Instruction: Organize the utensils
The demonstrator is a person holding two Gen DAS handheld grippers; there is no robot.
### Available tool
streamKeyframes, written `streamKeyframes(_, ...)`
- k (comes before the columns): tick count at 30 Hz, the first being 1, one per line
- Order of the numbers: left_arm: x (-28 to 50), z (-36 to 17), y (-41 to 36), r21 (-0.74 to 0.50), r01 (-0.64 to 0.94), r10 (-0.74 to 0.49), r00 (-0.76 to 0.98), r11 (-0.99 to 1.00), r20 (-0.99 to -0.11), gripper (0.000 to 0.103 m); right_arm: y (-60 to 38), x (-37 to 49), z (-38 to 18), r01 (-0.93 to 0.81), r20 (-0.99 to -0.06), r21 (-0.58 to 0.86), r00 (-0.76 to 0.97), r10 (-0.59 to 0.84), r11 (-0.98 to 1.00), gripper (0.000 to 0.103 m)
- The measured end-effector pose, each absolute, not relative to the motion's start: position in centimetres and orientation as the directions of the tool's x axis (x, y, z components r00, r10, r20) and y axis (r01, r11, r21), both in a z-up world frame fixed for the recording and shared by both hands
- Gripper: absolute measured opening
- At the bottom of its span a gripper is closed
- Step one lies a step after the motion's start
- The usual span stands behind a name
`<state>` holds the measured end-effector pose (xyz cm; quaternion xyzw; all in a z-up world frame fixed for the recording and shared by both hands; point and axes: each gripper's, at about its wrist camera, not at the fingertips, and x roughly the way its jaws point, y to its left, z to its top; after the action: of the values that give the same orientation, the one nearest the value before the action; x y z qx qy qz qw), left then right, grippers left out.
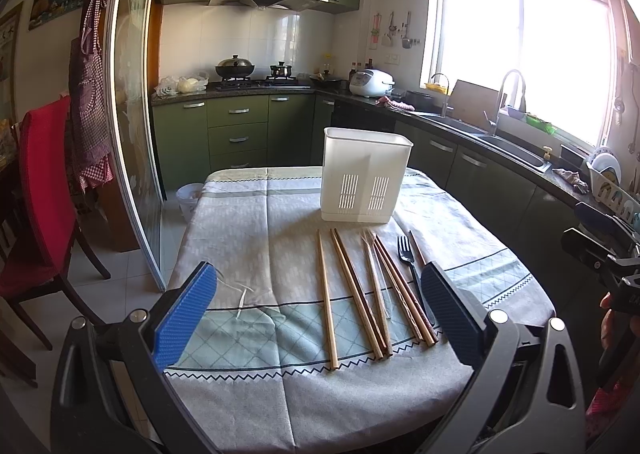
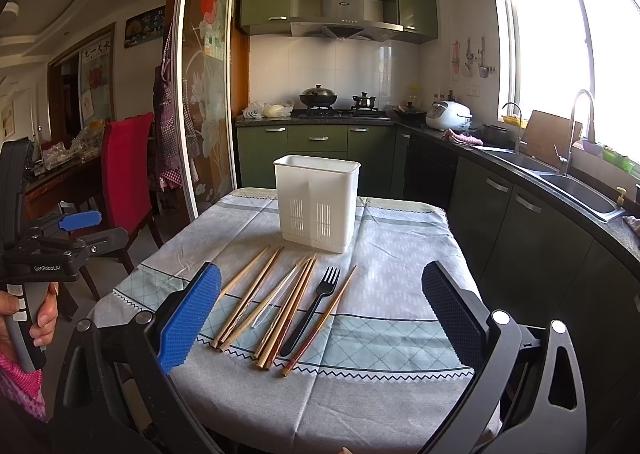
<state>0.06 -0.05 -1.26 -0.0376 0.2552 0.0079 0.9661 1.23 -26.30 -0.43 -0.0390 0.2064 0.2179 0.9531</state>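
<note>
The left claw (image 1: 319, 318) with blue pads is hanging wide apart over the near edge of the tabletop (image 1: 248, 406), which is wearing a grey and green patterned cloth, and it is holding nothing. Going from left to right, a row of long wooden chopsticks (image 1: 362, 294) is lying flat on the cloth in front of it. Next to them a clear thin plastic stick (image 2: 276, 302) is lying among the sticks. After that a black plastic fork (image 2: 314, 306) is lying with its prongs pointing away, and one more thin wooden chopstick (image 2: 320, 322) is lying just beside it on the right. All of them are pointing their long way from the near edge toward the tall white plastic utensil holder with slots (image 1: 365, 176), which is standing upright behind the far tips. The right claw (image 2: 321, 316) is also hanging wide apart and holding nothing. In the left wrist view the sticks are sitting toward the right pad, and in the right wrist view they are sitting toward the left pad, so the row is lying between the two claws. Neither one looks much nearer, I think. Nothing seems to be in the holder yet, though its inside is hidden
</note>
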Motion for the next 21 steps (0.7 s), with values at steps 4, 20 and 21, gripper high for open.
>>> streamKeyframes(4, 0.02, -0.63, 0.02, -0.072, -0.032, -0.008, 0.868, 0.997, -0.496, 0.097, -26.27, 1.34, -0.44, -0.430, -0.410, 0.015, 0.820, 0.398, 0.903, 0.099)
streamKeyframes(20, 0.08, -0.64, 0.01, -0.076, -0.031, -0.012, 0.864, 0.997, -0.503, 0.097, -26.73, 1.64, -0.93, -0.429, -0.417, 0.016, 0.818, 0.396, 0.903, 0.099)
streamKeyframes(21, 0.10, -0.64, 0.04, -0.077, -0.031, -0.012, 0.864, 0.997, -0.503, 0.097, -26.73, 1.65, -0.97, -0.429, -0.417, 0.015, 0.818, 0.396, 0.903, 0.099)
